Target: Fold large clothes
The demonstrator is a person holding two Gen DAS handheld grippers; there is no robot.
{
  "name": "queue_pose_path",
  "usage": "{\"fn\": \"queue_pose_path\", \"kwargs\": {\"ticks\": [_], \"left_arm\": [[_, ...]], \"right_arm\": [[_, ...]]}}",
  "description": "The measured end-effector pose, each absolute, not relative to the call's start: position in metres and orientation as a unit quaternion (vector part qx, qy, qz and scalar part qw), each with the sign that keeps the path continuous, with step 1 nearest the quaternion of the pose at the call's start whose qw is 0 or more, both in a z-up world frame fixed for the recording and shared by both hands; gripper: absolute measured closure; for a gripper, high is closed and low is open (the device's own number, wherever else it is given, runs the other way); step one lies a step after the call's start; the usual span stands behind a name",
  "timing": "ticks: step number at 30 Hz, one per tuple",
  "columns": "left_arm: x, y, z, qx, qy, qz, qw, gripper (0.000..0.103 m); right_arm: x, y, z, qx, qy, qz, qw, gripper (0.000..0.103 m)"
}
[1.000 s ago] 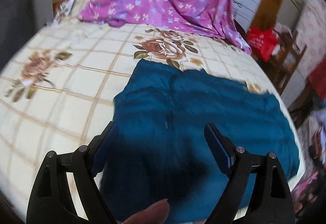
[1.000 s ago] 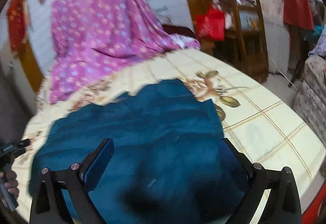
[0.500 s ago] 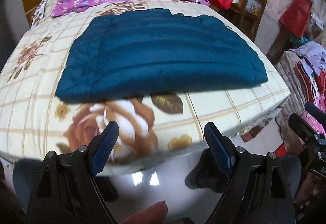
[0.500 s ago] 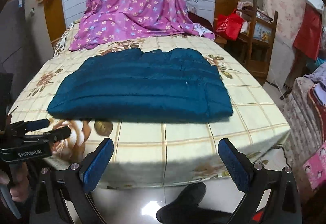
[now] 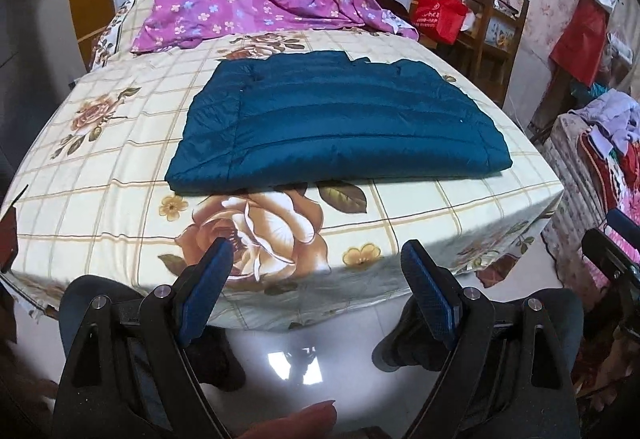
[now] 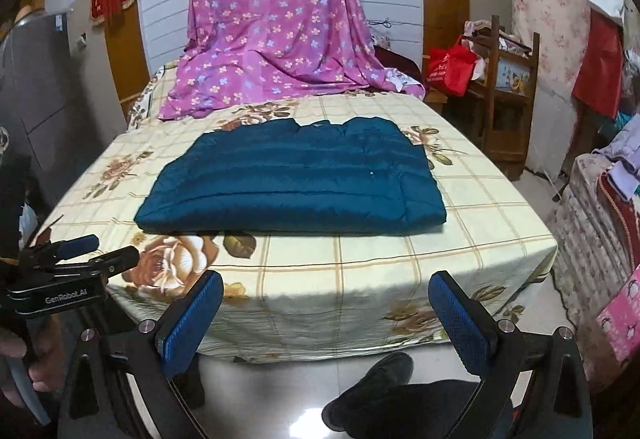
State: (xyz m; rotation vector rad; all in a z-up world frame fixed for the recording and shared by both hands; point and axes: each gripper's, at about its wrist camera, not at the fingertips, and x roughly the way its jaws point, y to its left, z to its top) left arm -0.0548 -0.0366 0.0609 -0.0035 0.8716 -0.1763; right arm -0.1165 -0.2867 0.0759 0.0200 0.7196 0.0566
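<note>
Both claws — left and right — hang spread and empty off the bed; the jacket lies folded flat, so this fold looks finished.

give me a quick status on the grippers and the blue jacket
Left gripper open, empty, off the bed. Right gripper open, empty. Blue jacket folded flat on the bed. Nothing on it.
</note>
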Motion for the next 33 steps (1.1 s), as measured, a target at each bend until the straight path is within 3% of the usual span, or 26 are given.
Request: {"fn": "queue_pose_path", "kwargs": {"ticks": [33], "left_arm": [[-0.054,-0.036,0.057,0.003,0.424,-0.091,0.901,0.017]], "right_arm": [[-0.118,-0.274,0.079,-0.015,0.344,0.035,0.938,0.001]]}}
